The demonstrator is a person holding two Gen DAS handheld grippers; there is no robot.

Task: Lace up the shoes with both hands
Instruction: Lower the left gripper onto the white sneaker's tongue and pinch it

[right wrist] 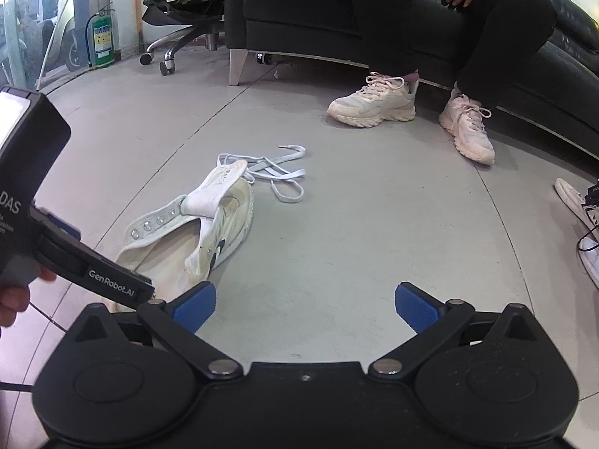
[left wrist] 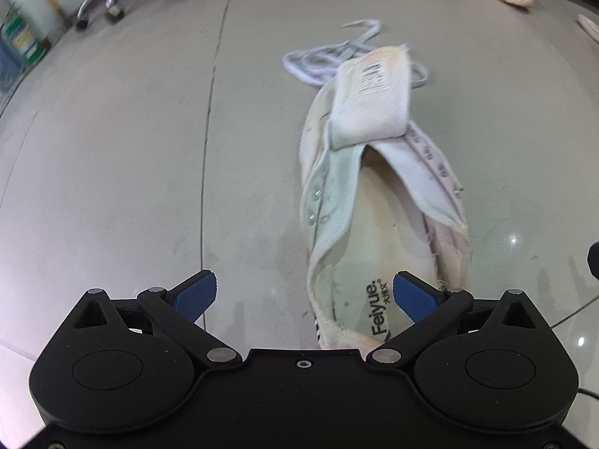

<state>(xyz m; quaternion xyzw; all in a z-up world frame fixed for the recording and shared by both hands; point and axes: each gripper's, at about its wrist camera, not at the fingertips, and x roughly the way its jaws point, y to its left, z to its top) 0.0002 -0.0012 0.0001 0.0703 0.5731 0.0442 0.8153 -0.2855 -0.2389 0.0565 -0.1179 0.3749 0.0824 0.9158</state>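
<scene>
Your left claw (left wrist: 304,295) stands wide open with nothing between its blue pads (left wrist: 194,297), low over the heel end of the shoe (left wrist: 378,202); the right pad sits over the insole, the left one over bare floor (left wrist: 112,168). The shoe lies unlaced on the floor, its tongue (left wrist: 374,97) flipped up and its eyelet flaps spread apart. Beyond the toe, the loose lace (left wrist: 329,58) lies in a tangle, touching the shoe's far end. Your right claw (right wrist: 305,305) is also spread open and empty, over clear floor to the right of the shoe, well apart from it. Farther off, a seated person's sneakers (right wrist: 374,104) rest before a black sofa (right wrist: 299,7).
</scene>
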